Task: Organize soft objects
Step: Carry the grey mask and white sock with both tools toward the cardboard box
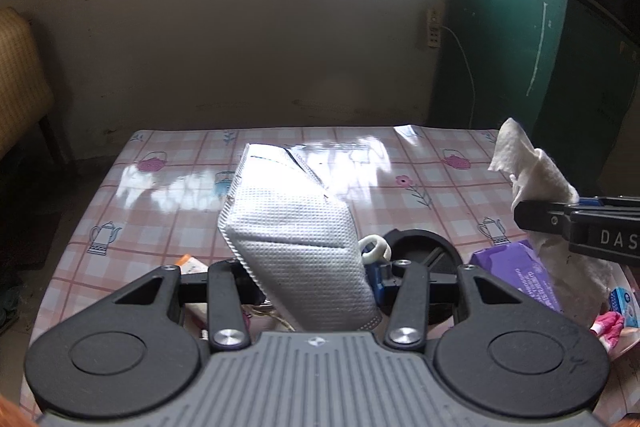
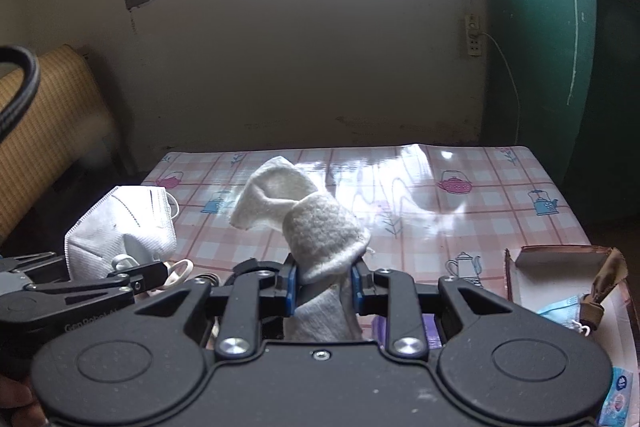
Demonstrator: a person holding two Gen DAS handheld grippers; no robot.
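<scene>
**Both hands loaded, box to the right**

The left gripper (image 1: 316, 279) had its jaws clenched on a white face mask (image 1: 296, 227), which stood up out of them with its long axis tilted up and away over the checked surface (image 1: 420, 163). The right gripper (image 2: 323, 289) had its jaws clamped on a grey-white sock (image 2: 316, 227); the sock's upper part flopped forward and to the left above the pads, and its lower part hung down behind them. Neither piece touched the surface.

The relation that mattered was sideways. An open cardboard box (image 2: 560, 259) sat at the near right edge of the surface, with a blue mask (image 2: 560, 309) lying in it. It lay to the right of the right gripper and slightly ahead, while the left gripper rode just beside the right one on its far side from the box. Judging by this, the sock was the nearer load: a short swing right would probably bring it over the box, whereas the face mask would have to cross behind or wait.
</scene>
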